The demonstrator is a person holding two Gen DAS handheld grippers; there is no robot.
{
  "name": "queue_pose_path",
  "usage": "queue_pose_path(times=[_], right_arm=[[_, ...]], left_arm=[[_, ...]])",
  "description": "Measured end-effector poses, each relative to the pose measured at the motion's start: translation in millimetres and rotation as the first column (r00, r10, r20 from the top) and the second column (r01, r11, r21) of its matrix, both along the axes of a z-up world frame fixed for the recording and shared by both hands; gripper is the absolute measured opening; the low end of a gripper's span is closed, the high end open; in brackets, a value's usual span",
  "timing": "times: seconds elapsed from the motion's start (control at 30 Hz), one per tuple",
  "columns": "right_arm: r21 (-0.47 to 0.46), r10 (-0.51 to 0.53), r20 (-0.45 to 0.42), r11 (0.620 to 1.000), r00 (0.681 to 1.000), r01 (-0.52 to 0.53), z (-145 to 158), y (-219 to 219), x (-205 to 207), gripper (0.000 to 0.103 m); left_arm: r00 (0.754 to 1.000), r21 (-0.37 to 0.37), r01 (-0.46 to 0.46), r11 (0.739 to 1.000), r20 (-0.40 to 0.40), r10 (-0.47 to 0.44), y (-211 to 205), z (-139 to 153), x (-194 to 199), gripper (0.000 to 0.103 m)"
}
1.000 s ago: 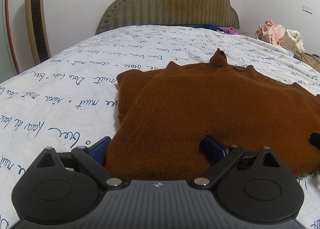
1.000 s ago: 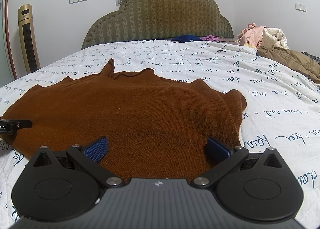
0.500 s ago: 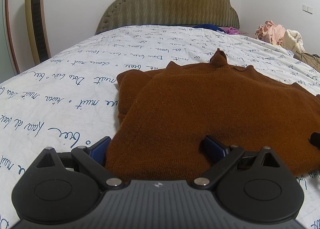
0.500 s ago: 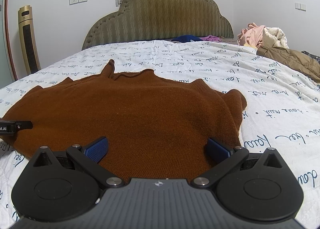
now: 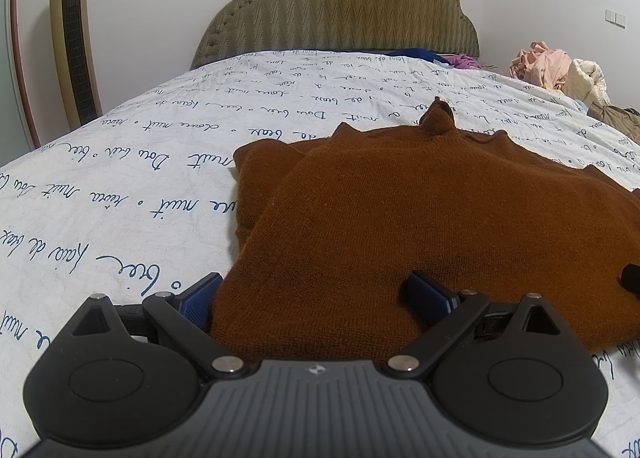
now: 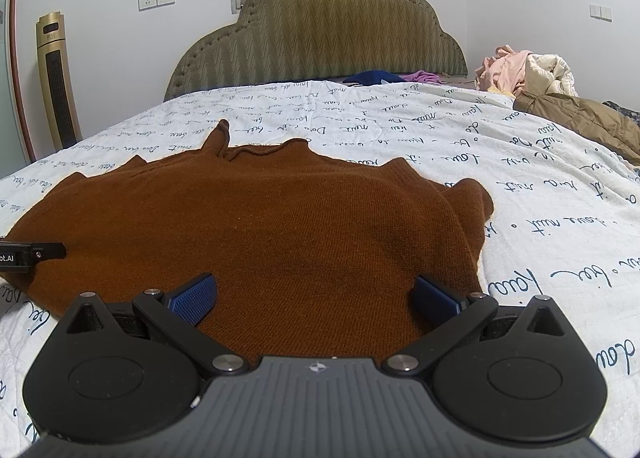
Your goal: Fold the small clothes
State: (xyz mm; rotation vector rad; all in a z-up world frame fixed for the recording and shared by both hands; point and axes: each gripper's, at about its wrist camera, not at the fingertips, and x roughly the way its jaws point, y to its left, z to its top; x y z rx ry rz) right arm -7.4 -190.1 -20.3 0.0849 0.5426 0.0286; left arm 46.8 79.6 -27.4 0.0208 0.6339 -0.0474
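Note:
A brown knitted sweater [image 5: 420, 218] lies flat on the bed, its sleeves folded in, collar toward the headboard. It also shows in the right wrist view [image 6: 280, 226]. My left gripper [image 5: 316, 294] is open, low at the sweater's near left hem corner; its blue pads [image 5: 200, 298] straddle the hem. My right gripper [image 6: 316, 294] is open at the near right part of the hem, with the cloth between its blue pads [image 6: 434, 294]. Each gripper's tip shows at the edge of the other view, the right in the left wrist view [image 5: 632, 276], the left in the right wrist view [image 6: 28, 254].
The bed has a white sheet [image 5: 140, 186] with blue handwriting and a padded olive headboard [image 5: 336, 10]. A pile of clothes [image 6: 528, 70] and a tan jacket [image 6: 580, 118] lie at the far right. A gold tower fan [image 5: 74, 58] stands at the left wall.

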Motion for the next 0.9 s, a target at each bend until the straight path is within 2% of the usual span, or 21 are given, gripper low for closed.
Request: queue_pose_path(times=[0.7,0.8,0.9], right_arm=[[-0.011,-0.004,0.001,1.0,1.0,0.004,1,5,0,0.103],[-0.026,-0.004,0.026,1.0,1.0,0.005,8,6,-4,0.103],[-0.052,-0.001,0.07,0.999,0.998,0.005,26,13,-9,0.103]], left_arm=[[1.0,0.011,-0.012,1.0,-0.002,0.012,0,1,1,0.101],[0.999,0.013,-0.048,0.999,0.006,0.048,4,7,-1,0.1],[0.993,-0.007,-0.121,0.993,-0.002,0.121,20,18,-2,0.099]])
